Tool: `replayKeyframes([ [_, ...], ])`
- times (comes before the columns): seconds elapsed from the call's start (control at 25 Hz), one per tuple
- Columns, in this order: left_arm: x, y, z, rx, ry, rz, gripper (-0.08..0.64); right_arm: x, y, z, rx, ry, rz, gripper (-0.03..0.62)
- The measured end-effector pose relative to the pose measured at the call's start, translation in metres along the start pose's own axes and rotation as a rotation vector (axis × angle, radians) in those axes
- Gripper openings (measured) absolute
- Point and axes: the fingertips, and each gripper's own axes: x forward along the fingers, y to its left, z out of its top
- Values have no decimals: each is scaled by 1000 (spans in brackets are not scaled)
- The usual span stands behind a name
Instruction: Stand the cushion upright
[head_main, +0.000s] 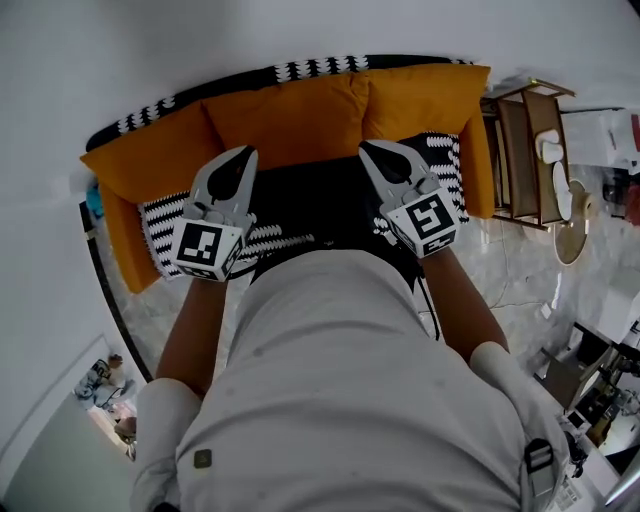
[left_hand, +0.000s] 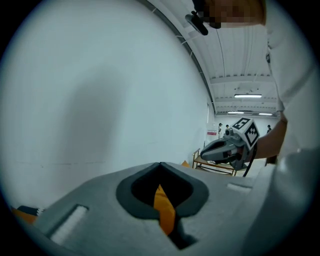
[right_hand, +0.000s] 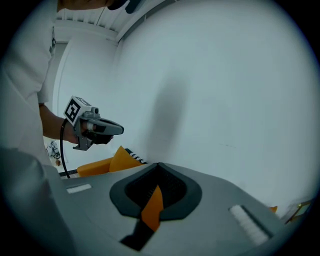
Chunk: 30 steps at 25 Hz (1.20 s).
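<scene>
Left gripper (head_main: 246, 152) and right gripper (head_main: 367, 147) pinch soft orange fabric cushion (head_main: 290, 120)

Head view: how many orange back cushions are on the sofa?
3: left cushion; middle cushion, pinched by the left hand-held gripper and the right hand-held gripper; right cushion. Orange side arms are not counted; the person may hide others.

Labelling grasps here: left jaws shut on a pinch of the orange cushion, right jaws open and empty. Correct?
Wrong on the right side. The right gripper is shut too, its jaws pinching a fold of the orange cushion, as the right gripper view shows. The left gripper is shut on the orange cushion, as stated.
</scene>
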Motion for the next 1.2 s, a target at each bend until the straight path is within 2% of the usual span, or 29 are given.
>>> replayKeyframes([
  [0.2, -19, -29, 16, -2, -20, -2, 3, -33, 5, 10, -11, -38, 8, 9],
  [0.44, -33, -77, 28, -18, -28, 36, 3, -80, 13, 15, -37, -98, 71, 9],
  [0.88, -68, -211, 18, -46, -43, 98, 3, -199, 29, -10, -55, -146, 152, 9],
  [1.2, -119, -245, 21, -40, -44, 145, 3, -247, 63, -17, -46, -162, 192, 9],
])
